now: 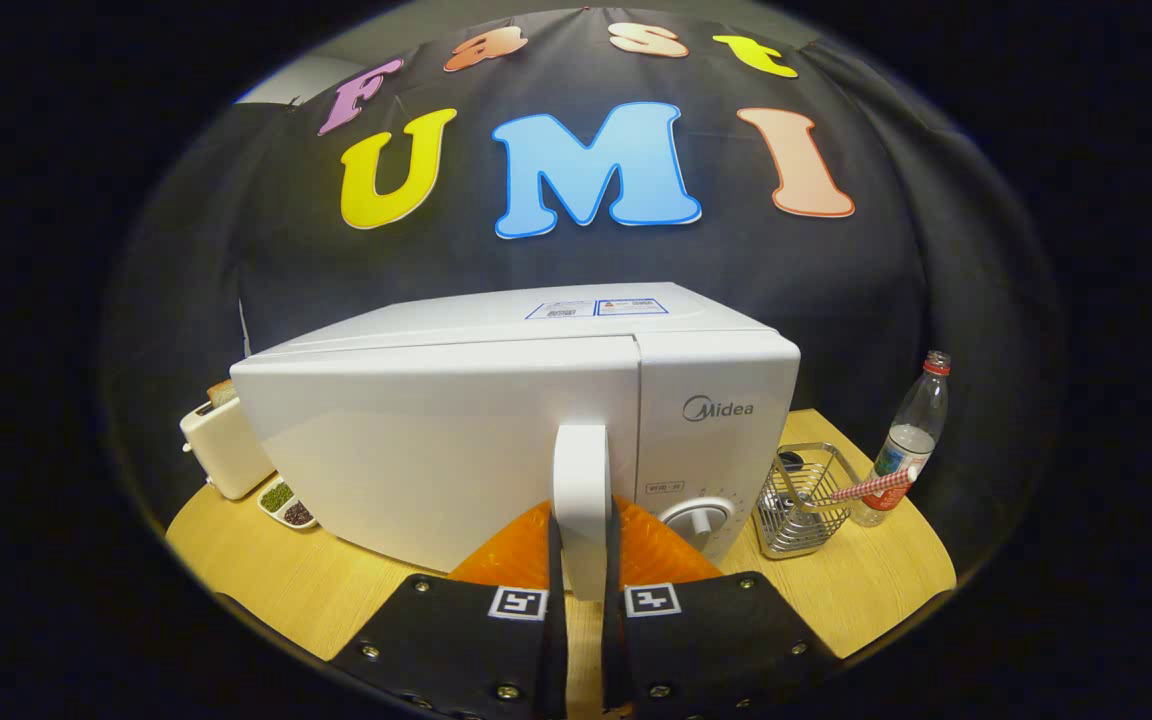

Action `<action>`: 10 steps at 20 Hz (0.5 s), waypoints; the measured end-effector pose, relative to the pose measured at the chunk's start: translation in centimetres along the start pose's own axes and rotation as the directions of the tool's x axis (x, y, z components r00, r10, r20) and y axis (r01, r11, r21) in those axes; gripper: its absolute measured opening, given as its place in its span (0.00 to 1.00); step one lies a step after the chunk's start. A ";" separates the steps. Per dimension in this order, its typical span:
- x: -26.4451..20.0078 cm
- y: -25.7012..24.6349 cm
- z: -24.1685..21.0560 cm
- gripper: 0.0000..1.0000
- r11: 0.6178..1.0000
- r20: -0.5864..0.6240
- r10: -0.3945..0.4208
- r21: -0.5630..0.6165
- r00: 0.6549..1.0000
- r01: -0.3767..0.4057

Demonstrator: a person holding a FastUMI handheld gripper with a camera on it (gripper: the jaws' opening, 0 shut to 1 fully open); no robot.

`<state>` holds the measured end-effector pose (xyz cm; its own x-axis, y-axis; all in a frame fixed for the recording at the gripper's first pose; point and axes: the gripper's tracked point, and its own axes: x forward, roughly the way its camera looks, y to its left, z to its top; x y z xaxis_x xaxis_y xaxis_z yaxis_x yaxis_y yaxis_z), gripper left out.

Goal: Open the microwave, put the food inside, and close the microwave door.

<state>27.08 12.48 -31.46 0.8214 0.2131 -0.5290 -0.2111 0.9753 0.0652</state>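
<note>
The microwave (pixel 456 440) is sitting on the table (pixel 266 580) with its door (pixel 416 450) seeming to be standing slightly out from the body. Its upright handle (pixel 581 490), long axis vertical, is lying directly between the fingers of the tool (pixel 583 600), which are clamping it from both sides. Judging from this, the door is swinging on its far left hinge, so the pull should be arcing leftward. Left of the microwave a toaster (pixel 221 445) and a small dish (pixel 286 503) are standing near the door's sweep; right of it a wire basket (pixel 801 500) and a bottle (pixel 911 440) are resting clear
</note>
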 end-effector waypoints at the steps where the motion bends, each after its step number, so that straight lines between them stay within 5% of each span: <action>1: -0.3 0.0 -0.1 0.14 1.000 -0.009 0.000 0.000 1.000 0.000; 10: -5.9 2.2 -2.3 0.15 1.000 -0.035 0.002 0.026 0.999 -0.001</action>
<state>20.53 13.25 -30.14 0.8017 0.2132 -0.5585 -0.1986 0.9762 0.0876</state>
